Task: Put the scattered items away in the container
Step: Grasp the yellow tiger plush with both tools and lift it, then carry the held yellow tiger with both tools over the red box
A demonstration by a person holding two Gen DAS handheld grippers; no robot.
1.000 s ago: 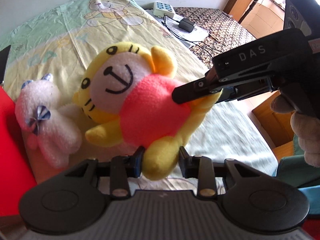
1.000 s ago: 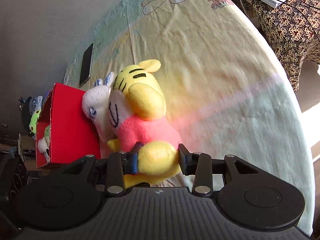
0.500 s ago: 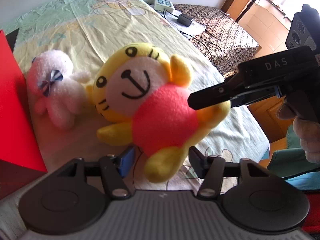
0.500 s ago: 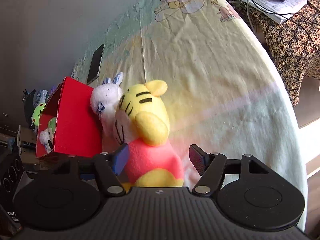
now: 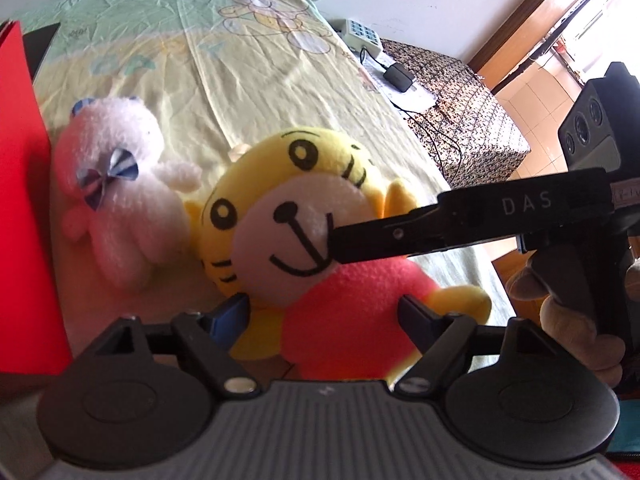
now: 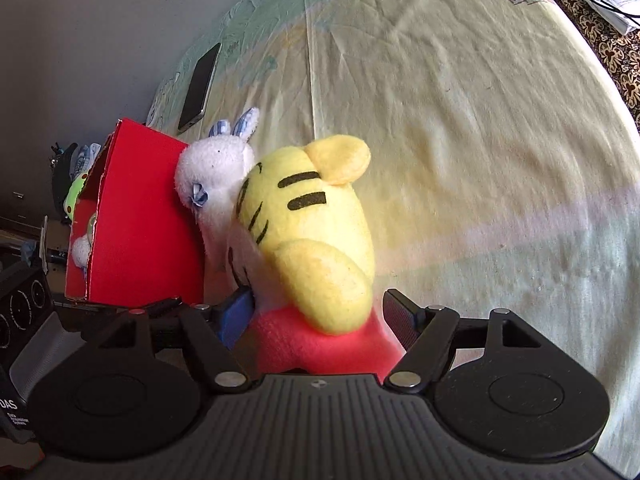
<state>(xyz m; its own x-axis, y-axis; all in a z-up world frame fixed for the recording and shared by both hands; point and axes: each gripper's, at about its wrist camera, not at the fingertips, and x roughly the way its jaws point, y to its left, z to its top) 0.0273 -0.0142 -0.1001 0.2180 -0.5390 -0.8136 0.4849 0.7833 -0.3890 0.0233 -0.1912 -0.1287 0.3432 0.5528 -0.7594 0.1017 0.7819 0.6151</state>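
Left wrist view shows us the bed (image 5: 280,92) under a pale cartoon-print sheet, with a white plush bear (image 5: 116,192) lying against the red box (image 5: 24,208) at the left edge. Beyond the bed's far corner a patterned cloth carries a keypad device (image 5: 362,34) and a charger (image 5: 397,76). A dark phone (image 6: 199,86) lies near the far left edge. The bear sits between the yellow tiger plush (image 5: 316,256) and the box, blocking the direct way in.

A second ago both claws pinched the tiger's limbs in the air; now it lies on the sheet, touching the bear, released.

Our left gripper (image 5: 322,318) is opening, its jaws wide, the tiger's red body between them unpressed. Our right gripper (image 6: 316,322), held by a hand (image 5: 560,312), is also opening wide around the red body, pads not pressing.
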